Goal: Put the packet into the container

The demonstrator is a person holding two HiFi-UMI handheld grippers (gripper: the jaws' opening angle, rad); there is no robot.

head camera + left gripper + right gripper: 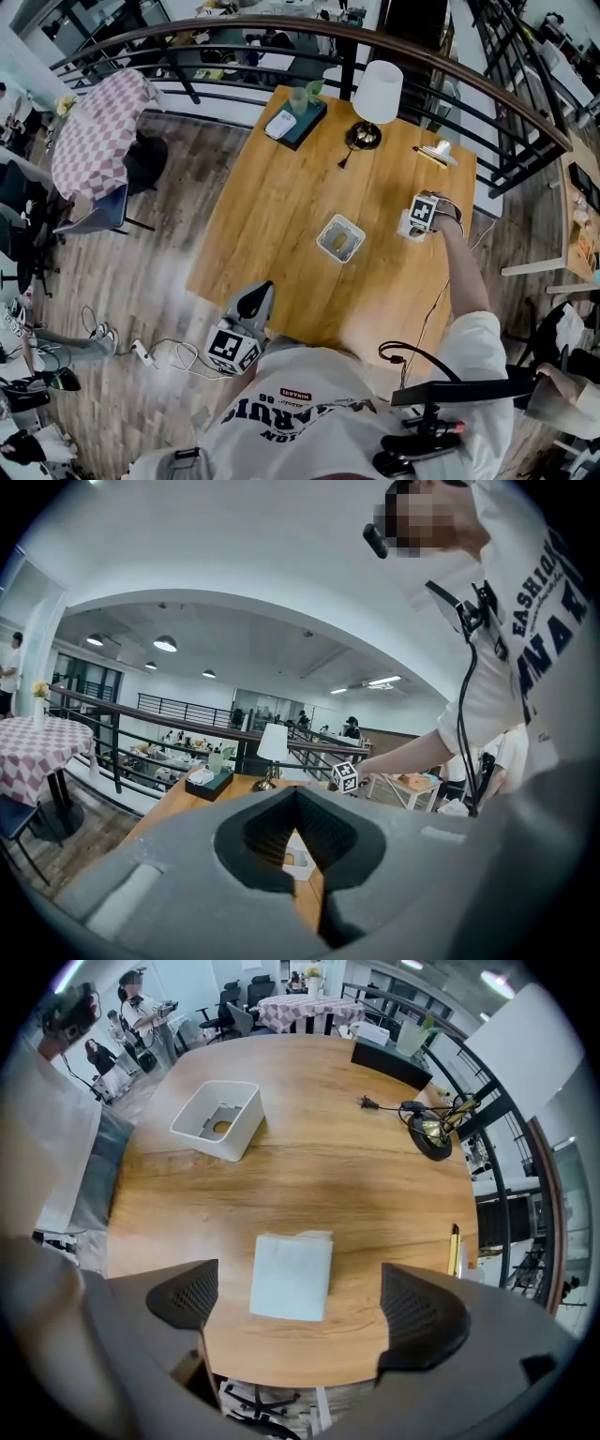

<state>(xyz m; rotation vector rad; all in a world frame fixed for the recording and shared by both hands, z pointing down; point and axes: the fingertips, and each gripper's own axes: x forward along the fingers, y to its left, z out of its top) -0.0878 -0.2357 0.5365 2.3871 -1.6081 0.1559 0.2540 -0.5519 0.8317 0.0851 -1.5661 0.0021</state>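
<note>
Closest to us, the left gripper [262, 292] hangs off the near edge of the light-brown wooden table [356, 1176], low by the person's white printed T-shirt [309, 412]. Its jaws are pressed together with nothing caught in them.

Moving out along the person's outstretched arm, the right gripper [298, 1288] hovers above the right side of the table. Its jaws stand wide apart, and flat on the wood between them lies the pale, square-cut packet [292, 1275], touched by neither jaw. We see it lying near the table's edge, well apart from its target.

On towards the middle of the table sits the white rectangular plastic container [246, 1124], open at the top, with something small and yellowish on its floor.

Further still, near the far edge, stands a table lamp with a white shade [378, 91], and left of it a dark flat box [305, 127].

Beyond curves a dark metal railing [234, 33], and off to the far left we catch a round table under a pink-and-white checked cloth [98, 131].
</note>
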